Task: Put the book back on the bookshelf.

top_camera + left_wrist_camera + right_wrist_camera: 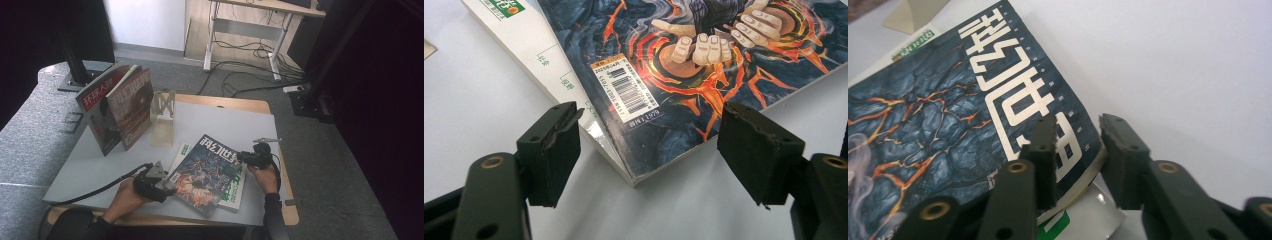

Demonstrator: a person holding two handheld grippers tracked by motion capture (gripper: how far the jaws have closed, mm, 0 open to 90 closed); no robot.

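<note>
Right gripper (pixel 1075 145) has its jaws drawn close around the top corner of the dark magazine (pixel 948 125): one jaw lies over the cover beside the large white title characters, the other stands just off the page edge, with the corner lifted a little between them; whether the pads press firmly cannot be told. In the high view the right gripper (pixel 243 157) sits at the right edge of that magazine (pixel 207 175), held by the right hand (pixel 264 176). Left gripper (pixel 649 150) stands wide open, its two black pads well apart, straddling the magazine's lower corner (pixel 659 120) near the barcode label without touching it. From above, the left gripper (pixel 170 186) is at the magazine's left corner, left hand (pixel 127 192) behind it, cable trailing off to the left. Dark magazine lies flat, skewed, on top of a white-and-green magazine (pixel 235 195), both on the grey table top (pixel 100 165) near the front edge. Farther back, two magazines (pixel 117 107) stand upright, leaning against a clear stand (pixel 163 120).
</note>
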